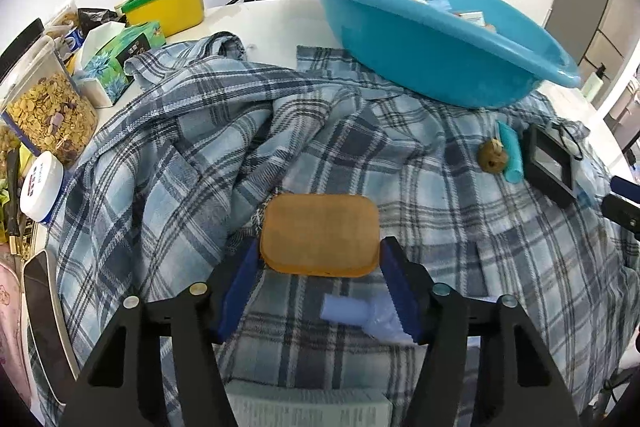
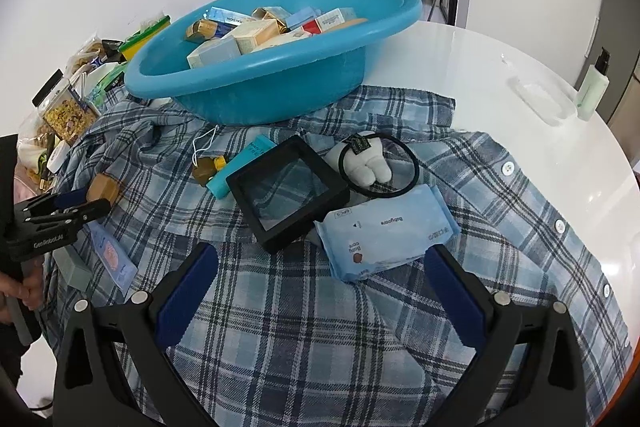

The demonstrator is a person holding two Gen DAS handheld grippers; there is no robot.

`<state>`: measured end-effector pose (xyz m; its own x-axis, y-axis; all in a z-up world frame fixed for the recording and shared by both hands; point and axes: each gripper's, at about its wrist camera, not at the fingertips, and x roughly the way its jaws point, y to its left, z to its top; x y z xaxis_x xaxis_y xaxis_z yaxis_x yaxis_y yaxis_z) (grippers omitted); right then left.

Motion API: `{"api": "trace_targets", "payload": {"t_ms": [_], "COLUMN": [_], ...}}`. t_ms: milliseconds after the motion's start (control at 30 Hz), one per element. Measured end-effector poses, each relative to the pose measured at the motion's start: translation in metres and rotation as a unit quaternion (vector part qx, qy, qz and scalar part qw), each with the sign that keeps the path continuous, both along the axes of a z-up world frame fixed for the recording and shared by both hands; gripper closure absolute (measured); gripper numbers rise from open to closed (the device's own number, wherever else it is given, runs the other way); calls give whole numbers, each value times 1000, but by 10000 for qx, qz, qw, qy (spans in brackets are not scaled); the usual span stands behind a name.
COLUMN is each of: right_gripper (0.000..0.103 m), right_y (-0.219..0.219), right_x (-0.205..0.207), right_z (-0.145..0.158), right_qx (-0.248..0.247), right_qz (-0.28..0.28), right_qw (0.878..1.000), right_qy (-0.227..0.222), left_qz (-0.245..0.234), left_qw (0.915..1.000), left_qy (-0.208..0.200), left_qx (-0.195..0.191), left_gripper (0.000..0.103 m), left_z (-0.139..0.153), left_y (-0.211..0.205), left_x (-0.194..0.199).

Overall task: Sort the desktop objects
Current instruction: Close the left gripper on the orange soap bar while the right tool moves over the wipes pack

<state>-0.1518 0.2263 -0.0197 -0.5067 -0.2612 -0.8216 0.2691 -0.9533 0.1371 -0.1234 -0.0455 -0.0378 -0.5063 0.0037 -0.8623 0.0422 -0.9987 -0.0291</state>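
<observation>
A brown rounded case (image 1: 320, 231) lies on the plaid shirt (image 1: 180, 147), and my left gripper (image 1: 320, 253) is shut on it, blue pads against its two sides. The right wrist view shows that left gripper (image 2: 86, 203) at far left with the case (image 2: 103, 188) at its tip. My right gripper (image 2: 322, 255) stands open above the shirt, nothing between its fingers. Just ahead of it lie a blue wipes pack (image 2: 384, 235), a black frame box (image 2: 288, 191), a white plush toy (image 2: 366, 159), a teal tube (image 2: 240, 167) and a small brown charm (image 2: 204, 169). The blue basin (image 2: 260, 87) holds several boxes.
A cereal jar (image 1: 48, 115), tissue box (image 1: 120, 59) and yellow bin (image 1: 172, 3) crowd the table's left edge. A lotion bottle (image 2: 594, 87) and clear tray (image 2: 540, 99) stand at far right. A pale blue packet (image 2: 112, 259) and grey box (image 2: 74, 271) lie under the left gripper.
</observation>
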Motion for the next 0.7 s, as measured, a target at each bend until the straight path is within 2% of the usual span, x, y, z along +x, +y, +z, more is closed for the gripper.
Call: {"api": "trace_targets", "payload": {"t_ms": [400,500,700], "right_gripper": [1,0,1], "right_y": [-1,-1,3], "right_x": [-2,-3,-4], "right_z": [-4,-7,-9], "right_qx": [-134,-168,-204], "right_qz": [3,-5,-44], "right_qw": [9999,9997,9996], "right_qy": [-94,-167,-184], "left_qz": [-235,-201,-280], "left_qw": [9997,9998,9987], "left_qy": [59,13,319], "left_qx": [97,41,282], "left_gripper": [39,30,27], "left_z": [4,-1,7], "left_y": [8,10,10], "left_x": [8,5,8]}}
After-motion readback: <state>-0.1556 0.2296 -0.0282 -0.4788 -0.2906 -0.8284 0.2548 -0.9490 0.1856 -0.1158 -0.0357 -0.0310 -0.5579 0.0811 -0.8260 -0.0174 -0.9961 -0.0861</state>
